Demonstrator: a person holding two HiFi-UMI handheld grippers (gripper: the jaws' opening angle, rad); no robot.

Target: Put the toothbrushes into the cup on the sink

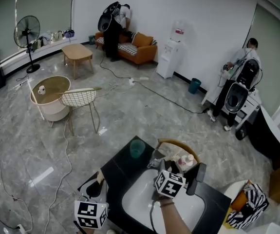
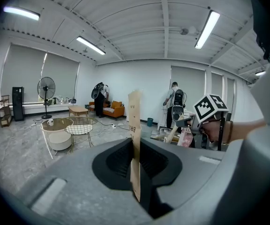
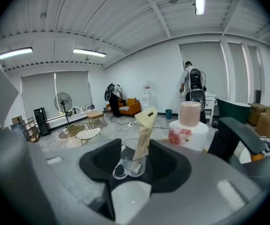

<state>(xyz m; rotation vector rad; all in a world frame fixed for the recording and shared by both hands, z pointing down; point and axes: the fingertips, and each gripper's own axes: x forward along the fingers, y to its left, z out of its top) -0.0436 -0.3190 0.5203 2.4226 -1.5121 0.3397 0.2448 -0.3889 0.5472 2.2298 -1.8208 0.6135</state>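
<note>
The left gripper [image 2: 135, 165] has its jaws pressed together on a packaged toothbrush [image 2: 135, 118], which stands upright and is seen edge-on in its card wrapper. This toothbrush is well to the left of the clear glass cup [image 3: 130, 165] and nearer to the person. A second wrapped toothbrush [image 3: 144, 128] is already in the cup and leans to the right against its rim.

The right gripper [image 3: 135, 154] has its jaws spread wide. The cup stands in the gap between them, and the pads do not seem to press on it.

I judge the toothbrush to be very light. The wrapper is thin and flat, so it can bend or turn in the pinch. A hold low on the wrapper, as it is now, leaves the long upper part free to enter the cup. The cup is glass with a small handle. It looks fragile and easy to tip, and the leaning toothbrush already takes part of the mouth.

Just to the right of the cup stands a white bottle with a pink cap [image 3: 189, 122]. A green cup [image 1: 137, 148] is to its left on the black counter [image 1: 125, 167]. The white basin [image 1: 144, 204] lies in front of the cup, toward the person. The right gripper itself stands in the way of the approach.
</note>
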